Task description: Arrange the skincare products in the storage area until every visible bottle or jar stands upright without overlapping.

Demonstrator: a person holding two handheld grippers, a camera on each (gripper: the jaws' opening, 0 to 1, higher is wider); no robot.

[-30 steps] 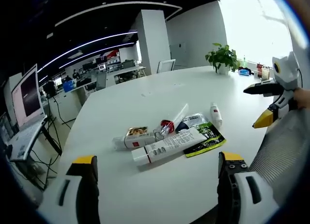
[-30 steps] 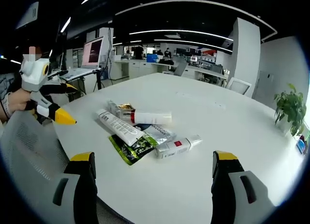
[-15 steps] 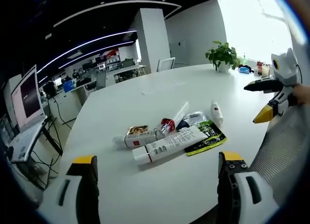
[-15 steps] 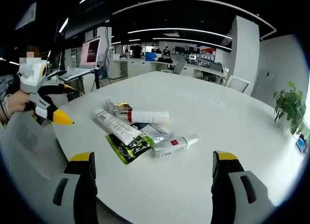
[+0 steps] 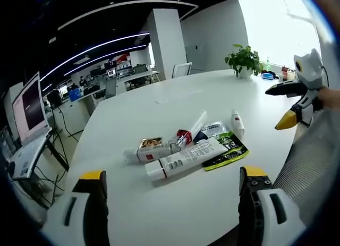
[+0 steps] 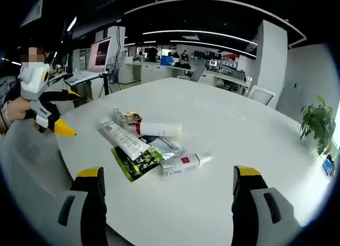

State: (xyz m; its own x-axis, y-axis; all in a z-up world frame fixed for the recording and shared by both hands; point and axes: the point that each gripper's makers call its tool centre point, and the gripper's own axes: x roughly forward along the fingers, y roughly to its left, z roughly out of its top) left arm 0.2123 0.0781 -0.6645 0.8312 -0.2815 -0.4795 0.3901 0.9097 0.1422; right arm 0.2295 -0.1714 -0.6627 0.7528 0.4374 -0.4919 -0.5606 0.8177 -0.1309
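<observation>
Several skincare items lie flat in a loose pile mid-table. A long white tube [image 5: 183, 158] [image 6: 119, 140] rests on a green sachet [image 5: 228, 153] [image 6: 133, 160]. Beside them lie a red-capped tube [image 5: 188, 132] [image 6: 156, 130], a gold-printed box [image 5: 147, 149] [image 6: 126, 118], a silver pouch [image 5: 212, 130] [image 6: 167, 146] and a small white bottle [image 5: 236, 124] [image 6: 183, 162]. My left gripper [image 5: 173, 174] [image 6: 66, 112] is open and held back from the pile. My right gripper [image 6: 168, 172] [image 5: 276, 108] is open too, in the air off the table's edge. Neither touches anything.
The white table [image 5: 159, 105] is round-edged and wide. A mesh chair back [image 5: 313, 161] [image 6: 32, 161] stands close to its edge. A potted plant [image 5: 244, 62] [image 6: 319, 124] sits at the far side. A monitor [image 5: 29, 105] [image 6: 103, 54] stands on a neighbouring desk.
The right gripper has drifted slightly up and to the right in the left gripper view, and its own view has shifted a little. The products lie as before.
</observation>
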